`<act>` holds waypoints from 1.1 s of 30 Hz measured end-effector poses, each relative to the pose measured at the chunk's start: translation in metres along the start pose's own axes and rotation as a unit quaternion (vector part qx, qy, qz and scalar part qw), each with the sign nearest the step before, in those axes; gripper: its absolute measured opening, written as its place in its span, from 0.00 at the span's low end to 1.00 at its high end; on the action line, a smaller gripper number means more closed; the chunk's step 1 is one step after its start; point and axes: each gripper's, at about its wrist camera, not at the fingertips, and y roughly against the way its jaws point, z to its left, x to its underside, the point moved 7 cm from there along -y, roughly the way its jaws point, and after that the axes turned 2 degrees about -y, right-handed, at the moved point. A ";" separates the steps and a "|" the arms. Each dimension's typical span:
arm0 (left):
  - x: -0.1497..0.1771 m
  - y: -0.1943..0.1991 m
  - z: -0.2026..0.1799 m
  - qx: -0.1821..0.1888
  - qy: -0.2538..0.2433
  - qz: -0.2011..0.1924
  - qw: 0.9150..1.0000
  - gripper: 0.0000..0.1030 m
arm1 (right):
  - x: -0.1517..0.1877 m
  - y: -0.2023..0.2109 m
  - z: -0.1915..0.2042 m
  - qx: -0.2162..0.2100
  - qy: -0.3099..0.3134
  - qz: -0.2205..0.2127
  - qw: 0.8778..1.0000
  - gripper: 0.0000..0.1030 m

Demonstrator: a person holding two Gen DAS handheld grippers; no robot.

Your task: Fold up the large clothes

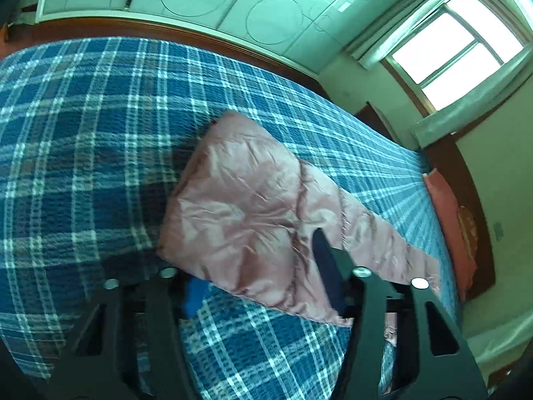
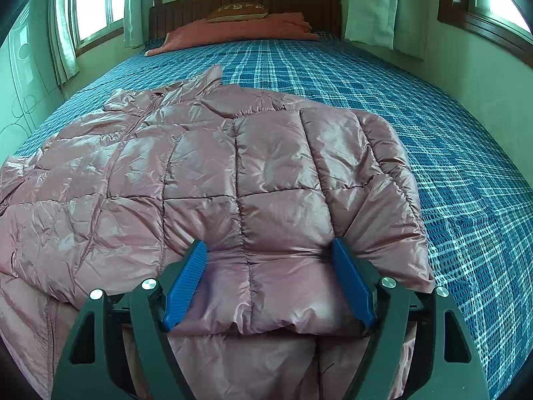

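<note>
A shiny pink quilted jacket (image 2: 206, 166) lies spread on the bed's blue plaid cover (image 2: 449, 153). My right gripper (image 2: 268, 243) is over the jacket's near edge. A thick padded fold bulges between its blue pads (image 2: 186, 283), which press on it from both sides. In the left wrist view the jacket (image 1: 240, 206) looks like a folded pink block with one sleeve (image 1: 383, 243) stretching right. My left gripper (image 1: 256, 260) hovers over its near edge, jaws apart. The picture is blurred and I see no fabric pinched there.
A reddish folded blanket (image 2: 240, 31) and a brown pillow (image 2: 236, 11) lie by the wooden headboard (image 2: 299, 3). A pale wardrobe (image 1: 200, 3) runs along the bed's far side in the left wrist view. Curtained windows (image 1: 456, 43) stand beyond.
</note>
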 end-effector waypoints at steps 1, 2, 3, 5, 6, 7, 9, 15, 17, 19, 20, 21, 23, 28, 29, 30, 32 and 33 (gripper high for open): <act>-0.006 -0.001 -0.001 0.002 -0.013 -0.005 1.000 0.31 | 0.000 0.000 0.000 0.000 0.000 0.000 1.000 0.74; -0.006 0.000 -0.007 0.010 -0.021 -0.008 1.000 0.14 | 0.000 0.000 0.000 -0.001 -0.001 0.000 1.000 0.74; -0.011 0.000 -0.010 0.010 -0.026 -0.010 1.000 0.12 | 0.000 0.000 0.000 -0.001 -0.001 0.000 1.000 0.74; -0.023 0.005 -0.019 -0.002 -0.043 -0.029 0.999 0.10 | 0.000 0.000 0.000 0.000 0.000 0.000 1.000 0.74; -0.028 0.008 -0.028 -0.005 -0.060 -0.038 0.997 0.09 | 0.000 0.000 0.000 0.000 0.000 -0.001 1.000 0.74; -0.026 0.013 -0.040 -0.008 -0.077 -0.046 0.996 0.09 | 0.000 0.000 0.000 0.000 0.000 -0.001 1.000 0.74; -0.014 0.024 -0.070 -0.002 -0.119 -0.064 0.991 0.09 | 0.001 0.001 0.000 0.000 0.000 -0.001 1.000 0.74; 0.062 0.033 -0.200 0.065 -0.277 -0.059 0.957 0.08 | 0.000 0.000 0.000 0.000 -0.001 -0.001 1.000 0.74; 0.099 0.031 -0.235 0.085 -0.318 -0.044 0.943 0.08 | 0.001 0.001 0.001 0.000 -0.001 -0.001 1.000 0.74; 0.136 0.031 -0.262 0.101 -0.355 -0.027 0.929 0.08 | 0.001 0.000 0.000 -0.001 -0.001 -0.001 1.000 0.74; 0.156 0.031 -0.280 0.108 -0.378 -0.019 0.919 0.08 | 0.001 0.000 0.000 -0.001 -0.001 -0.002 1.000 0.74; 0.177 0.033 -0.293 0.114 -0.400 -0.014 0.909 0.08 | 0.001 0.000 0.000 -0.001 -0.001 -0.002 1.000 0.74; 0.223 0.038 -0.315 0.126 -0.440 -0.009 0.889 0.08 | -0.001 0.000 -0.001 -0.002 -0.003 -0.002 1.000 0.74; 0.330 0.058 -0.353 0.156 -0.499 0.019 0.852 0.08 | -0.001 0.000 -0.002 -0.003 -0.003 -0.003 1.000 0.74; 0.343 0.057 -0.359 0.159 -0.507 0.023 0.847 0.08 | 0.000 0.000 -0.001 -0.003 -0.004 -0.003 1.000 0.74; 0.360 0.058 -0.366 0.162 -0.519 0.028 0.839 0.08 | -0.001 0.000 -0.002 -0.003 -0.004 -0.003 1.000 0.74; 0.386 0.056 -0.370 0.160 -0.540 0.039 0.825 0.11 | -0.001 0.000 -0.001 -0.003 -0.004 -0.003 1.000 0.74; 0.397 0.056 -0.370 0.157 -0.549 0.043 0.820 0.22 | -0.001 0.000 -0.002 -0.004 -0.005 -0.003 1.000 0.74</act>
